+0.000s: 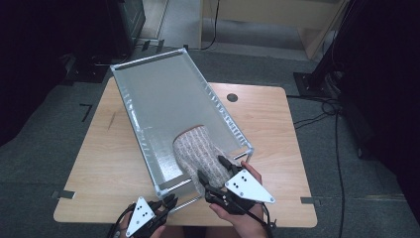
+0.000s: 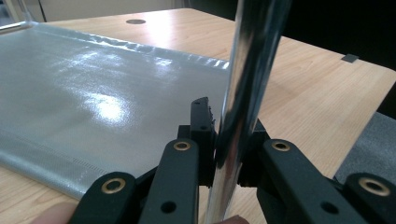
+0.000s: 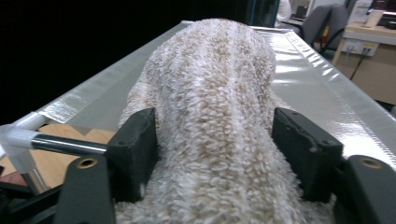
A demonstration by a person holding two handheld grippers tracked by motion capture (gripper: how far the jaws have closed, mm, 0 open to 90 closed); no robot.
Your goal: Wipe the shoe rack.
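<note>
The towel's [image 3: 210, 121] near end runs off the bottom edge; the right hand-held gripper [image 1: 218, 166] hides part of it.

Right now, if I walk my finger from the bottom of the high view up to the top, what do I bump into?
Left gripper shut on the rack's metal bar → fluffy towel → bare silver sheet → far rail of the rack → grey floor.

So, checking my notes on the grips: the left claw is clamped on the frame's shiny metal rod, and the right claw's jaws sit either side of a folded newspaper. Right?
Not a newspaper: the right gripper view shows the right claw astride a fluffy beige towel. The left claw is indeed clamped on the metal rod.
</note>
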